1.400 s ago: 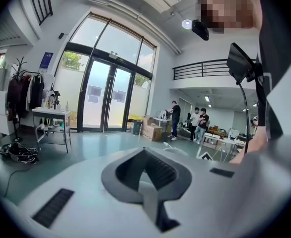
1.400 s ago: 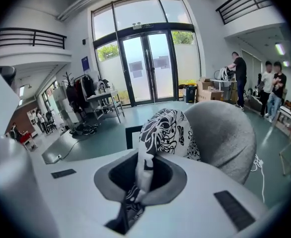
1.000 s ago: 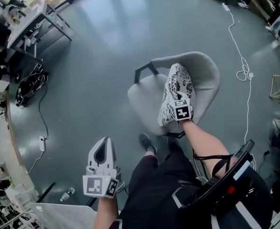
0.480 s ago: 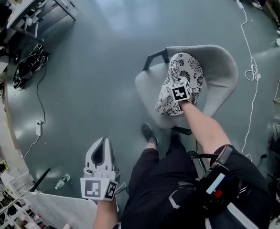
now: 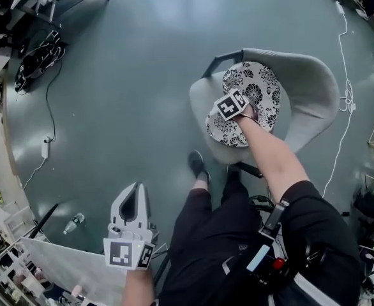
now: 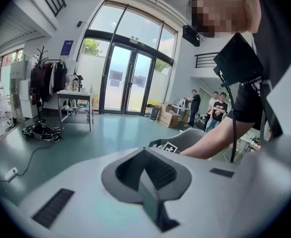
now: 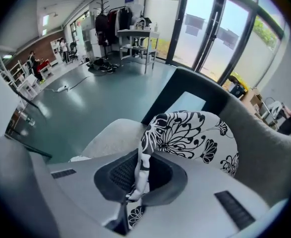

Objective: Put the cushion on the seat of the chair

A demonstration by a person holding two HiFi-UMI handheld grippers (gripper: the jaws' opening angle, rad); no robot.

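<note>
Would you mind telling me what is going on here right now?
A person's right hand-held gripper is shut on the edge of a round black-and-white floral cushion, holding it over the seat of a grey upholstered chair. The left hand-held gripper hangs shut and empty by the person's side.

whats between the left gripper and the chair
In the head view, bare floor and then the person's dark shoe lie between the left gripper and the chair with the cushion.
</note>
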